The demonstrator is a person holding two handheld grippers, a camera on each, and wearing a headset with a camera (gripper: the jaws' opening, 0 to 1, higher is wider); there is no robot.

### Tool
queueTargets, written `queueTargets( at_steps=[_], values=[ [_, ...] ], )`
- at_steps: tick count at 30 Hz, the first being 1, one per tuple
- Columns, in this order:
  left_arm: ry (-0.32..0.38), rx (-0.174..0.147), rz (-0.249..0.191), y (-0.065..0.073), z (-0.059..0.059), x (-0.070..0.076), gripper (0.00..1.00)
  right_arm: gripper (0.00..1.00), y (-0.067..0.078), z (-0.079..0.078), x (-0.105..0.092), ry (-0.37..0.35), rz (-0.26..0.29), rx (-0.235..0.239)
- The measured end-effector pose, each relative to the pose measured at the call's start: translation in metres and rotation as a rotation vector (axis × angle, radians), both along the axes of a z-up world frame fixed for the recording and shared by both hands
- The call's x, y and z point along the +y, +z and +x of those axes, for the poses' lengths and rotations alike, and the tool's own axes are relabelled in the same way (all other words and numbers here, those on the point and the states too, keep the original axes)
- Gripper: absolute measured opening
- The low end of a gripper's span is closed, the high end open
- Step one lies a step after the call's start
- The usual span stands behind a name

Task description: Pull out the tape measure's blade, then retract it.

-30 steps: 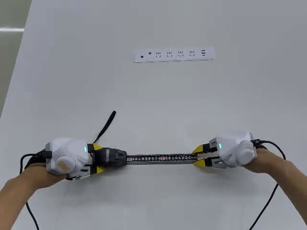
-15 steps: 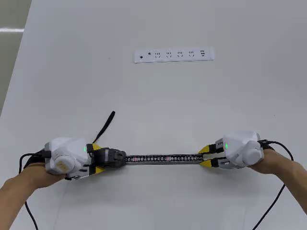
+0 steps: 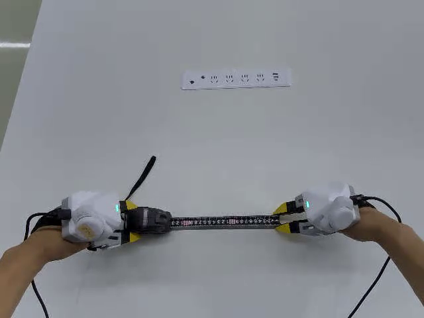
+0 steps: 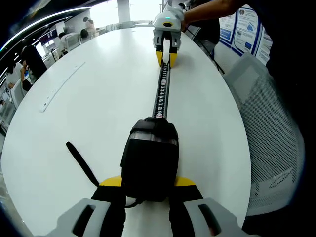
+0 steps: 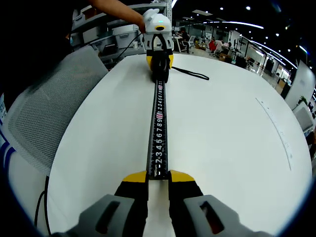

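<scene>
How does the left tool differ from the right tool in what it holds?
The left tool is shut on the tape measure's black case; the right tool is shut on the end of the blade. The left tool's jaws stand wide around the thick case; the right tool's jaws are nearly together on the thin blade. They face each other.

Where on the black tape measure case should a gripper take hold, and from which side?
Grip the black tape measure case across its two flat sides, coming from the rear, opposite the slot where the black numbered blade leaves. The left gripper holds it so, with the blade's path free.
</scene>
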State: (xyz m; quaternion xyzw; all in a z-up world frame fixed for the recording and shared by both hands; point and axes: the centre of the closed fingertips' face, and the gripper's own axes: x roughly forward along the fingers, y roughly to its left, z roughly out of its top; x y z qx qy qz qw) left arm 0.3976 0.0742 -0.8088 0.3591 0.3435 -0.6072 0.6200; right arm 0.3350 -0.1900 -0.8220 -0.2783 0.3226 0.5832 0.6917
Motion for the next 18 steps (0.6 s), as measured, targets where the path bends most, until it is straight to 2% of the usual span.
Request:
queueTargets(
  at_steps=[6, 9, 10, 12, 18],
  values=[
    [-0.002, -0.001, 0.011, -0.0004, 0.0007, 0.0003, 0.31, 0.15, 0.0003, -0.0001, -0.0007, 0.002, -0.013, -0.005],
    [-0.001, 0.000, 0.012, -0.0005, 0.0007, 0.0006, 0.31, 0.20, 0.0005, 0.0001, -0.0005, 0.001, -0.013, -0.007],
    [-0.006, 0.002, 0.026, -0.0005, 0.0001, 0.0003, 0.31, 0.22, 0.0005, 0.0012, -0.0010, -0.011, -0.021, -0.028],
    [-0.010, -0.005, 0.024, -0.0005, 0.0004, 0.0007, 0.32, 0.22, 0.0006, 0.0015, -0.0014, -0.017, -0.024, -0.032],
    [0.033, 0.010, -0.021, 0.0048, -0.0018, -0.0020, 0.35, 0.32, 0.0058, 0.0010, -0.0041, -0.076, -0.006, -0.027]
  ],
)
